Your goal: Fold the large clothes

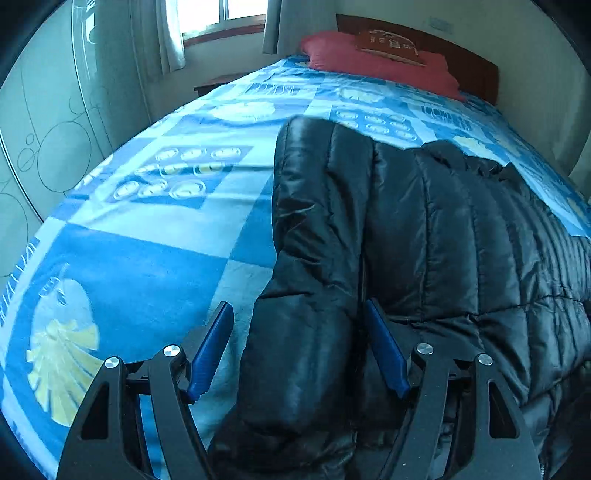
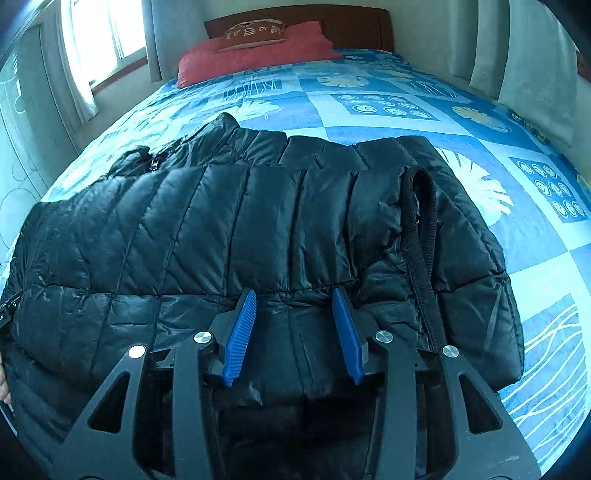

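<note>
Left tool (image 1: 299, 345) is spread wide astride the sleeve (image 1: 314, 258), nothing pinched; right tool (image 2: 293, 334) is part-open over the hem, not gripping. Black puffer jacket (image 2: 240, 229) lies on the bed (image 2: 388, 110): judged light, puffy, slick; seams are best pinched.

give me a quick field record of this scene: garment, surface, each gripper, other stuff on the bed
garment: black puffer jacket, lying flat on the bed, sleeve folded along its body
surface: blue patterned blanket
left gripper: open, jaws on either side of the sleeve, pads not pressing
right gripper: open, over the jacket's near edge, nothing gripped
strap: black strap lying on the jacket's right part
other: red pillow at the wooden headboard
</note>
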Demonstrator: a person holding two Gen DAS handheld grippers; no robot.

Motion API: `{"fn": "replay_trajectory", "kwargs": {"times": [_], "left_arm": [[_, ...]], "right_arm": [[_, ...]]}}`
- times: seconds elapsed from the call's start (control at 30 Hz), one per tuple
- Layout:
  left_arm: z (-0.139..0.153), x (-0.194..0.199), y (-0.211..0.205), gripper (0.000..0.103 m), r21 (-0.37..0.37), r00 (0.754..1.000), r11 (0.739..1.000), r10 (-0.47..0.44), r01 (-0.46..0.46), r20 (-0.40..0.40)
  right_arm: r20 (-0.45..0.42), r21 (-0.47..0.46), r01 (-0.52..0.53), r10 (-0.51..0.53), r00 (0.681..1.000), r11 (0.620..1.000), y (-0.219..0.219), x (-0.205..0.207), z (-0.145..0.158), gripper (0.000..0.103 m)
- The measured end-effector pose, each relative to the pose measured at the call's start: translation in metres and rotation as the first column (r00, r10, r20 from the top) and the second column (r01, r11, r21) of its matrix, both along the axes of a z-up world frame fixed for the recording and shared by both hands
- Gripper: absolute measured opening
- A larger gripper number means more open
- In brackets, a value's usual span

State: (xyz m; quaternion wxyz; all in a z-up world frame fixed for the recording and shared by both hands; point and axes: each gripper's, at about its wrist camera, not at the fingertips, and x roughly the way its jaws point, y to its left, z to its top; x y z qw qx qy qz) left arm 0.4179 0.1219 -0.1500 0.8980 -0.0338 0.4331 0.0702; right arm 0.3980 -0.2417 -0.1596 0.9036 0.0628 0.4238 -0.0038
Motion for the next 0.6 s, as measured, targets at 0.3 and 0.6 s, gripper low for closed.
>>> {"fn": "replay_trajectory", "kwargs": {"times": [0.3,0.6], "left_arm": [[0.059,0.003,-0.013,0.071,0.060,0.983,0.997,-0.063,0.053,0.170],[0.003,0.060,-0.003,0.073,0.079,1.000,0.997,-0.009,0.010,-0.013]], "right_arm": [[0.092,0.076,-0.026,0.019,0.996,0.997,0.013,0.034,0.032,0.045],[0.017,-0.031,-0.021,0.022,1.000,0.999,0.029,0.070,0.002,0.057]]}}
